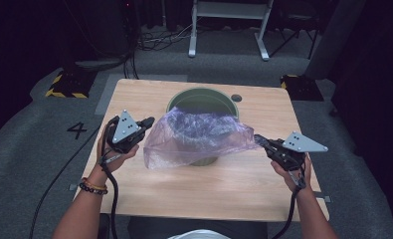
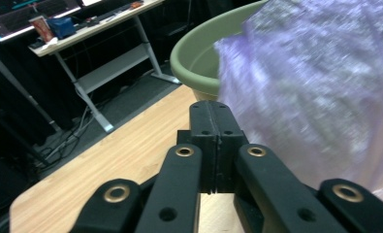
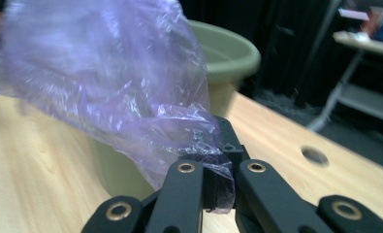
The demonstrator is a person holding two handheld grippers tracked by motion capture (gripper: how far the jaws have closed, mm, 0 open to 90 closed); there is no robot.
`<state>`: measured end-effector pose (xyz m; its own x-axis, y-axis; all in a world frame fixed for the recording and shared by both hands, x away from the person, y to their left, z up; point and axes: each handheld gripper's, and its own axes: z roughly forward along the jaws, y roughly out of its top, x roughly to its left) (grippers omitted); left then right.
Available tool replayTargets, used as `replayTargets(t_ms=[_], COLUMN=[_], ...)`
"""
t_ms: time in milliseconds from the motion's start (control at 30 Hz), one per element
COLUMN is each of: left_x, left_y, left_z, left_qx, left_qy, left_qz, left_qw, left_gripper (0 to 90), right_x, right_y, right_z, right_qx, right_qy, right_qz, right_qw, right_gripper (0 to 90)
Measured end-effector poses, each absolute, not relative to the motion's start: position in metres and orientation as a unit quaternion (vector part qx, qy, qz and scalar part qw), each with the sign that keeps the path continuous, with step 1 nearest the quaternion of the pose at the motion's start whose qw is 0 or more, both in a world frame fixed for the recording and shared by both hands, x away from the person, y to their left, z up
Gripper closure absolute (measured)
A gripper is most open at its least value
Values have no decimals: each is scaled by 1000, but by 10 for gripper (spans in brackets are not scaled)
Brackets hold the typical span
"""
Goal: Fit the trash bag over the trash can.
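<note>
Right hand-held gripper [image 3: 217, 160] clamping bag [image 3: 106, 82] corner

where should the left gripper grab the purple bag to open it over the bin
Grip the bag's loose left edge, coming in from the left. The right gripper already pinches the right corner, and the left gripper's shut jaws sit right beside that hanging edge above the green bin.
</note>
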<state>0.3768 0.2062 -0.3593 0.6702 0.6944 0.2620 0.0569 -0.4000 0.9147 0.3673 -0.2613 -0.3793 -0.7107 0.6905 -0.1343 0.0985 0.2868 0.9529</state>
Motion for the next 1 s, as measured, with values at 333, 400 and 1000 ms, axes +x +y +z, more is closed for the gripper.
replayTargets(t_ms=[333,400,1000], left_x=[325,314,340], left_y=[189,178,140], left_z=[-371,-376,-388], left_qx=[796,808,839], left_qy=[164,141,118], left_qz=[279,283,344], left_qw=[511,496,405], left_gripper=[231,192,846], right_x=[366,365,364], right_y=[-264,-260,-253], right_z=[-380,-378,-371], right_qx=[296,297,294], right_qy=[749,753,757], right_qz=[525,518,520], right_qw=[276,278,264], right_gripper=[900,900,855])
